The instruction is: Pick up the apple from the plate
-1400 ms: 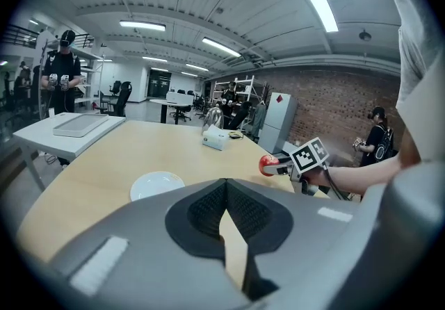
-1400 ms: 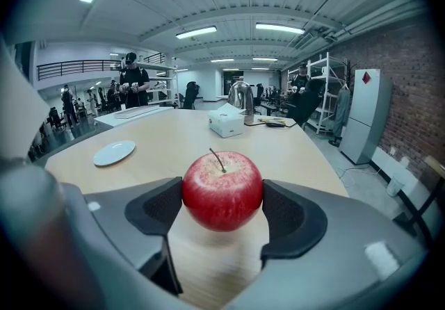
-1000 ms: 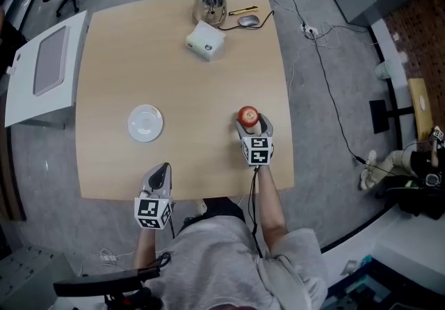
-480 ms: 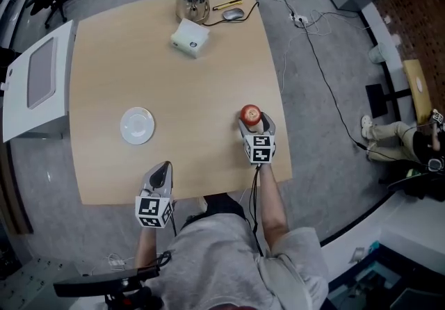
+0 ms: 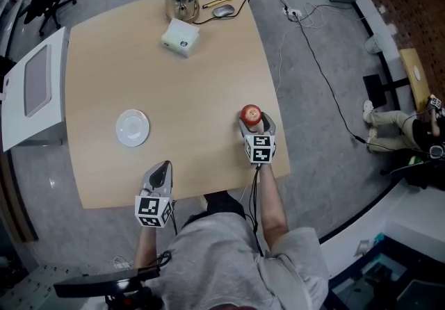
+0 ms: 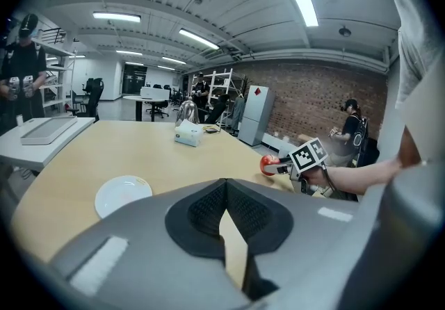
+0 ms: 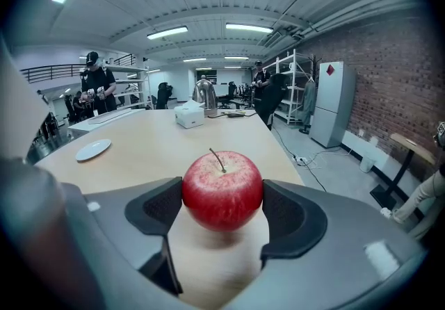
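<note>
A red apple [image 7: 222,189] with its stem up is held a little above the tabletop, and my right gripper [image 7: 222,199] is shut on it, both pads pressing its sides. The head view shows the apple [image 5: 250,115] and right gripper [image 5: 252,121] near the table's right edge. The white plate [image 5: 132,127] lies bare at the left middle of the table, far from the apple; the same plate [image 6: 122,193] [image 7: 93,149] shows in both gripper views. My left gripper [image 5: 159,172] hovers at the table's near edge, shut with nothing in it [image 6: 224,206].
A wooden table [image 5: 195,79] carries a metal kettle [image 5: 181,0], a white box [image 5: 179,36], a computer mouse [image 5: 223,11] and a yellow pen [image 5: 217,1] at its far side. A white side table [image 5: 35,90] stands left. Cables [image 5: 313,37] run over the floor on the right. People stand in the background.
The head camera has shifted, so the table has slid left and up in view. Both grippers hold their places, and the apple stays clamped in the right one.
</note>
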Available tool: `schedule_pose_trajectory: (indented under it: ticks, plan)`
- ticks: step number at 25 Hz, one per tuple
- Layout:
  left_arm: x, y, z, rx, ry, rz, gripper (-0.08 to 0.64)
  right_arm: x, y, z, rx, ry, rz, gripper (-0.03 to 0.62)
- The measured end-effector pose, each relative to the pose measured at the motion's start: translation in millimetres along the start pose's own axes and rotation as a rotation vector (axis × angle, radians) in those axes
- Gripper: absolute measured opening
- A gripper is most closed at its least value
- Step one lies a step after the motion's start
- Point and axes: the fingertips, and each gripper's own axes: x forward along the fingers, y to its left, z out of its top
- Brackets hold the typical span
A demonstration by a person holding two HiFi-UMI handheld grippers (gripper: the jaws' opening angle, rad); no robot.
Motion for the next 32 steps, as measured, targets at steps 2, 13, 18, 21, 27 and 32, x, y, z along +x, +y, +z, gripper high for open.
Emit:
schedule_pose_trajectory:
  ticks: [2,13,18,21,27,32]
  plan:
    - [2.4,-1.9,1.3,0.003,0.001,-0.006,0.020,-2.1,-4.3,-1.4,0.007,0.001,-0.008,0.367]
    - [10.3,-15.0,0.4,0.027,0.014,-0.039,0.020,-16.4,-26.2,-19.8,0.045,0.007,-0.051,0.367]
    - [12.9,-26.1,-1.9,0.040,0.022,-0.058,0.020,-24.7,-35.2,-27.5,0.062,0.005,-0.066,0.367]
    - [15.8,-30.5,-2.5,0.046,0.027,-0.072,0.020,-28.8,-41.9,-32.8,0.073,0.008,-0.080,0.367]
    - [21.2,-37.0,-2.9,0.058,0.032,-0.091,0.020,-32.8,-52.6,-44.8,0.090,0.019,-0.103,0.367]
    - [20.9,-41.7,-5.4,0.065,0.036,-0.102,0.020,-36.2,-55.9,-52.9,0.103,0.022,-0.114,0.367]
